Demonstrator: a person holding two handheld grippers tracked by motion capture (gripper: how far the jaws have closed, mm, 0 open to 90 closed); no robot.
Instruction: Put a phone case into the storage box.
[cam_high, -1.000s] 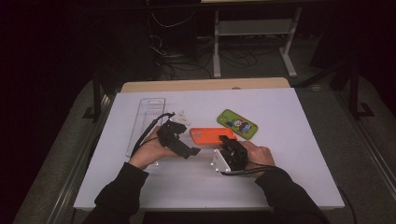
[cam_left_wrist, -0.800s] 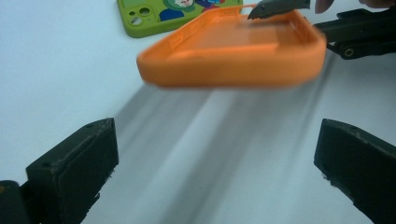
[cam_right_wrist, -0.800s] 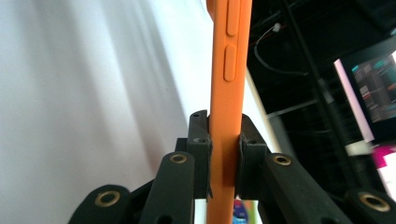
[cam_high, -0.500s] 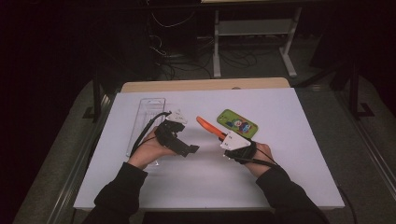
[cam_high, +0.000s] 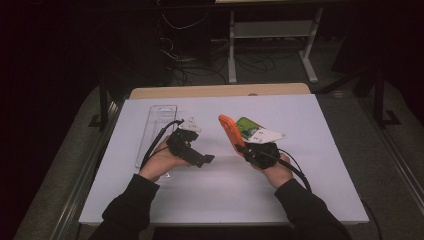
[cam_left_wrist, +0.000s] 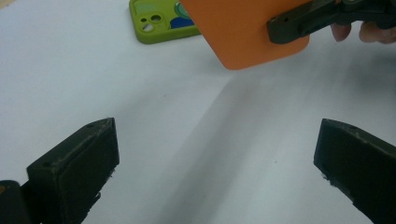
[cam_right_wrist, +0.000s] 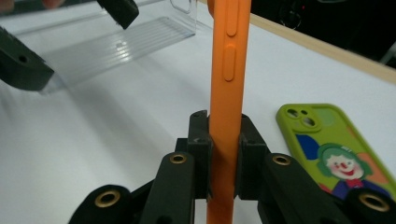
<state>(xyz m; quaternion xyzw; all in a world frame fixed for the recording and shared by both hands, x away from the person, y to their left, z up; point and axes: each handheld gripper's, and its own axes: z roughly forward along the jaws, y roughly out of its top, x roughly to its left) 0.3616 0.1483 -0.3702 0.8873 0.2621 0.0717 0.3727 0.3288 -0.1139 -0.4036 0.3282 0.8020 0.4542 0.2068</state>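
Lifted off the table since before, orange phone case clamped edge-up in right gripper, left gripper wide, empty.

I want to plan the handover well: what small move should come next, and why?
Probably bring the orange phone case toward the left gripper. The right gripper already clamps the case and holds it above the table, while the left jaws stand wide open and empty, facing it.
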